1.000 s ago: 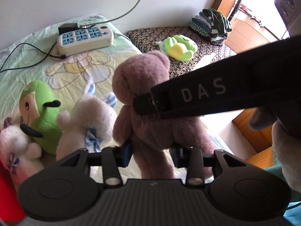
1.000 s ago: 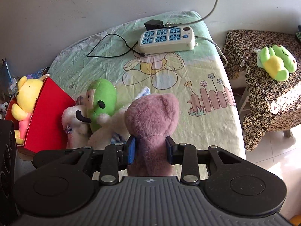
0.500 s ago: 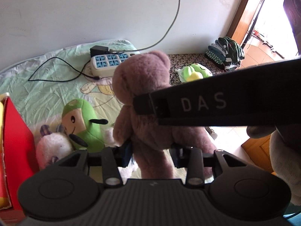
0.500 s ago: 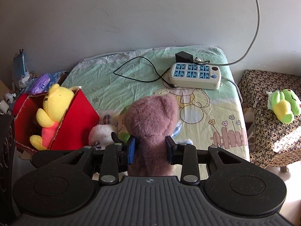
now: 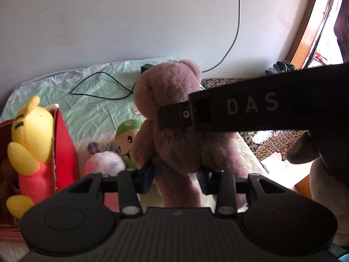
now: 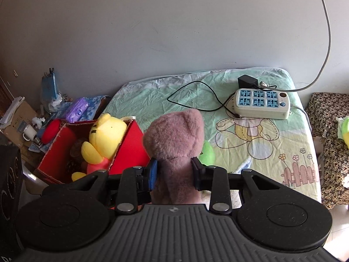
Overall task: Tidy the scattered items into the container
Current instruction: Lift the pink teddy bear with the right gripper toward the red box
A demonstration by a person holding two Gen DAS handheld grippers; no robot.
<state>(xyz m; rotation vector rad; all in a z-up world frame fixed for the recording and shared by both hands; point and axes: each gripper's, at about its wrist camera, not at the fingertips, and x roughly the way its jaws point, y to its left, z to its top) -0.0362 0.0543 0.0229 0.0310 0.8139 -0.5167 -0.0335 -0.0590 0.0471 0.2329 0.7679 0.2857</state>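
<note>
A mauve teddy bear [image 5: 172, 100] hangs upright above the bed, held by both grippers. My left gripper [image 5: 176, 178] is shut on its lower body. My right gripper [image 6: 174, 172] is shut on its body just under the head [image 6: 174, 137]; one of its black fingers [image 5: 218, 109] crosses the left wrist view at the bear's neck. To the left stands the red box [image 6: 130, 150] with a yellow plush [image 6: 106, 137] inside. A green plush [image 5: 128, 137] and a white plush [image 5: 104, 163] lie on the sheet below the bear.
A white power strip [image 6: 261, 103] with a black cable lies at the bed's far side. At the right is a floral-covered stool [image 6: 327, 131] carrying a green frog toy [image 6: 345, 128]. Clutter and a cup [image 6: 29, 132] sit left of the box.
Both grippers have risen with the bear and swung left. The red box with the yellow plush has come into both views, and the plush toys on the sheet have dropped lower.
</note>
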